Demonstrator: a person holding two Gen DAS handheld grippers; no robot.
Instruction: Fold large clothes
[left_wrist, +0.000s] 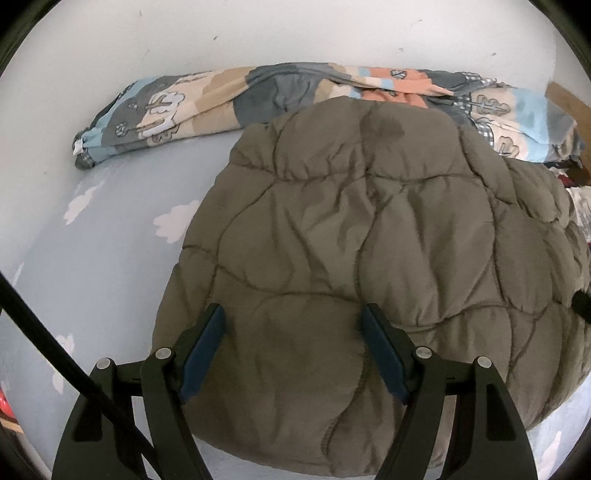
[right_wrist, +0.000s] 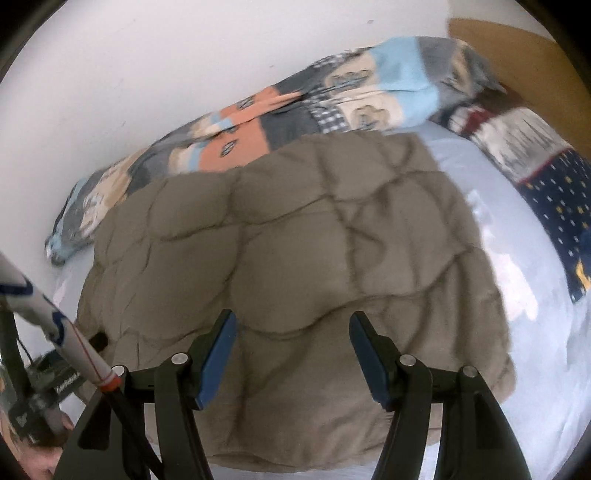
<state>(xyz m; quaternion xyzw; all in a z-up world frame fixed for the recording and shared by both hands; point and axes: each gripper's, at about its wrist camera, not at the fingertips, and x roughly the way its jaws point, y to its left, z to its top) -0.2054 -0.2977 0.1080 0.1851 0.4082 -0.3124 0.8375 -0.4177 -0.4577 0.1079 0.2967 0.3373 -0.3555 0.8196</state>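
A puffy olive-brown quilted jacket (left_wrist: 369, 236) lies folded into a thick bundle on a pale blue bed sheet with white clouds (left_wrist: 103, 236). In the left wrist view my left gripper (left_wrist: 293, 314) hangs open just above the jacket's near part, with nothing between its blue pads (left_wrist: 203, 354). The right wrist view shows the same jacket (right_wrist: 295, 236) from its other side, a little blurred. My right gripper (right_wrist: 291, 321) is open over its near edge, its blue pads (right_wrist: 218, 362) apart and holding nothing.
A rolled patchwork duvet (left_wrist: 258, 92) lies along the white wall behind the jacket. Dark patterned clothes (right_wrist: 546, 173) are piled on the right of the bed. A black cable (left_wrist: 55, 339) crosses the left view; a hand with the other gripper (right_wrist: 40, 424) shows low left.
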